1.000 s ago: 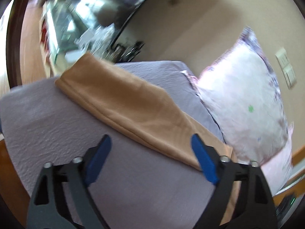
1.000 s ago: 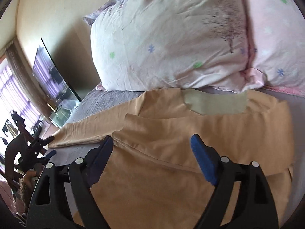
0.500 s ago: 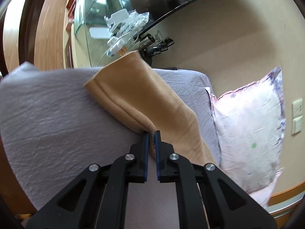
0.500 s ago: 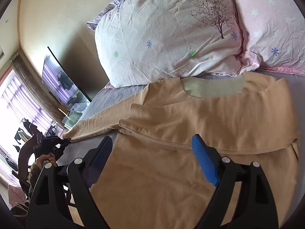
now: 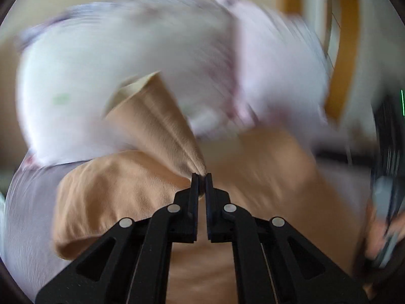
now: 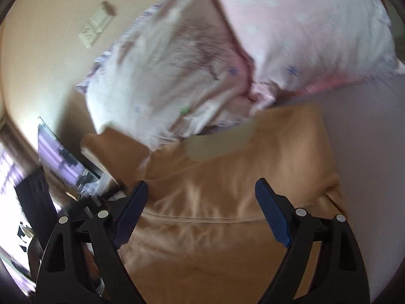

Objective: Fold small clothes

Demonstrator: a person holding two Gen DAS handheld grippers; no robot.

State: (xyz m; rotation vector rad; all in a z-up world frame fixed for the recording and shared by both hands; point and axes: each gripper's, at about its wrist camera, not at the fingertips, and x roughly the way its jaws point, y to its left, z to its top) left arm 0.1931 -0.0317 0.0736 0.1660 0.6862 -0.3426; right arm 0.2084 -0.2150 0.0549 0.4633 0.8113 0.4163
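A tan long-sleeved top [image 6: 227, 177] lies on the grey-lilac bed sheet [image 6: 367, 152], its neck label toward the pillows. My left gripper [image 5: 201, 177] is shut on the top's left sleeve [image 5: 157, 126] and holds it lifted, the sleeve rising as a cone in front of the pillows. The body of the top [image 5: 114, 190] bunches below it. My right gripper [image 6: 202, 202] is open and empty, hovering over the body of the top. The lifted sleeve [image 6: 101, 144] shows at the left of the right wrist view. Both views are motion-blurred.
Two pillows, a white one [image 6: 157, 81] and a pink one [image 6: 303, 30], lean against the beige wall at the head of the bed. A wall socket [image 6: 93, 30] is above. A dark screen [image 6: 60, 157] stands at the left.
My left gripper closed on the sleeve edge, then lifted it and swung it toward the pillows and the top's body. My right gripper stayed open and shifted over the top.
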